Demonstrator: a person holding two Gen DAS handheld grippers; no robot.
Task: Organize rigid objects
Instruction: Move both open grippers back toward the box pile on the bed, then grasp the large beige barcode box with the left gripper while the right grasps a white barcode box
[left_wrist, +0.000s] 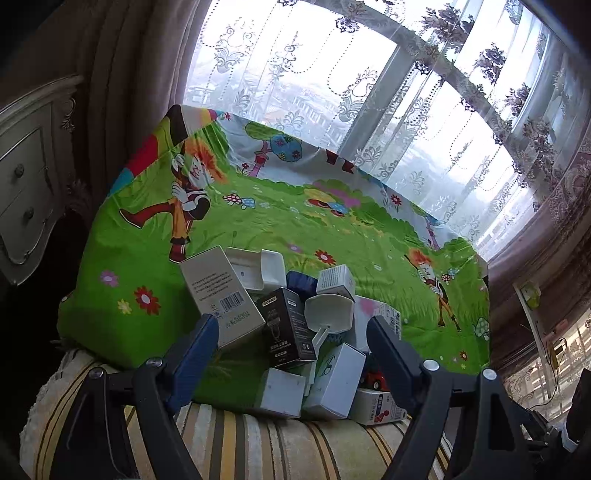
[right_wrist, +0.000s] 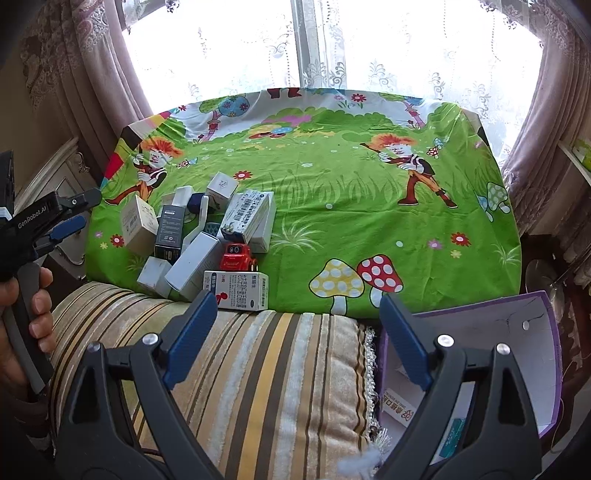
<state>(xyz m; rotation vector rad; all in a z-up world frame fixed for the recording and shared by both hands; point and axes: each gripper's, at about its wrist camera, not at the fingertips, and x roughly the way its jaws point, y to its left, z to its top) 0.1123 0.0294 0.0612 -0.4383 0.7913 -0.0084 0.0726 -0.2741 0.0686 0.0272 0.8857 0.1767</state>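
A heap of small boxes lies on the near left of the cartoon-printed green cloth (right_wrist: 332, 192). In it are a black box (left_wrist: 286, 326), a tall white barcode box (left_wrist: 221, 295), a white scoop-like piece (left_wrist: 328, 314), a red toy car (right_wrist: 238, 256) and a white medicine box (right_wrist: 238, 293). My left gripper (left_wrist: 291, 332) hovers open just before the heap, nothing between its fingers; in the right wrist view the left gripper (right_wrist: 70, 212) shows at the left, held by a hand (right_wrist: 22, 306). My right gripper (right_wrist: 295, 336) is open over the striped cushion (right_wrist: 258, 369), empty.
A purple-edged open box (right_wrist: 509, 332) with some packets inside stands at the lower right beside the cushion. A white dresser (left_wrist: 26, 184) is on the left. Lace curtains (left_wrist: 369, 92) and a window lie behind the cloth. The cloth's right half is bare.
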